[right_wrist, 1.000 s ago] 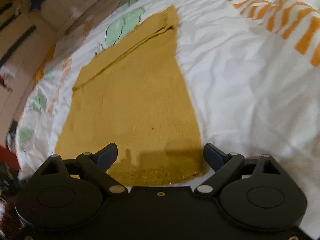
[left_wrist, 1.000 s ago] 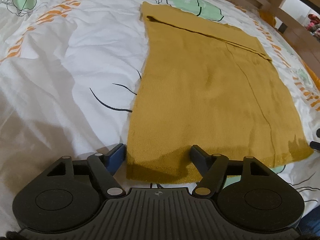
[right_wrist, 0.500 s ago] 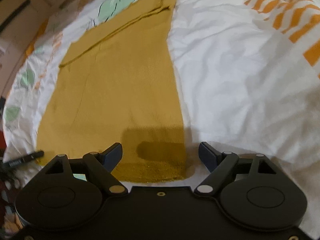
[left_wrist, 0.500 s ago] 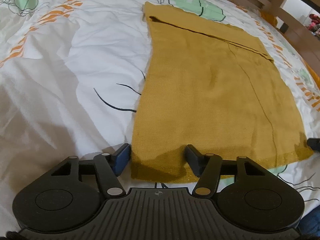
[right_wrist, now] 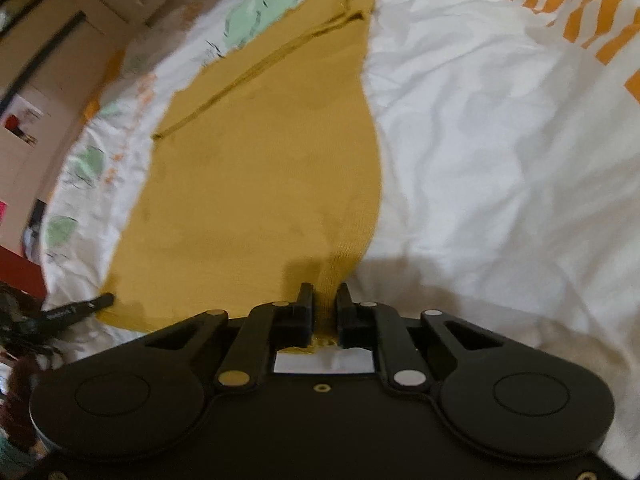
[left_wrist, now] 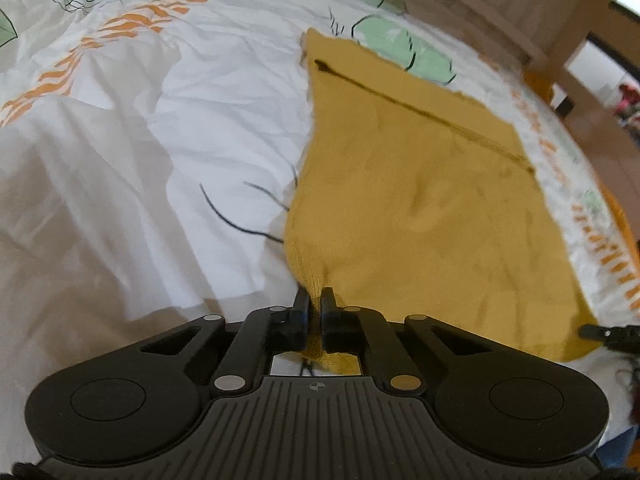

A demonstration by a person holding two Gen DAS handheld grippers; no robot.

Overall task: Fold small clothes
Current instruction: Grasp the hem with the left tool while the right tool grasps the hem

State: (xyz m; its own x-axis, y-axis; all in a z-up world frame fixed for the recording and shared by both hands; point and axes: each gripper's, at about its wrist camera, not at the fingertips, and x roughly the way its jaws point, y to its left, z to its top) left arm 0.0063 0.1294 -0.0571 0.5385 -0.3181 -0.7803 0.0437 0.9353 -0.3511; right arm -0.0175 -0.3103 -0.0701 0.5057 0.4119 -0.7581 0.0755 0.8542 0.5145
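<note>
Both near corners of the cloth (left_wrist: 432, 208) are clamped, left gripper (left_wrist: 314, 300) and right gripper (right_wrist: 325, 294) jaws pinching fabric; the fold itself looks not yet made

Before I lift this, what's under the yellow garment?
The yellow garment lies flat on the white printed bedsheet, whose green and orange print shows around its edges. Whatever sits beneath its middle is covered; no bulge shows.

White crumpled bedsheet (left_wrist: 208, 128) printed with orange stripes and green leaf shapes covers the bed. Pale wooden bed frame (left_wrist: 520, 20) at 1 o'clock; beige wall (right_wrist: 60, 40) at 10 o'clock in the right view.
</note>
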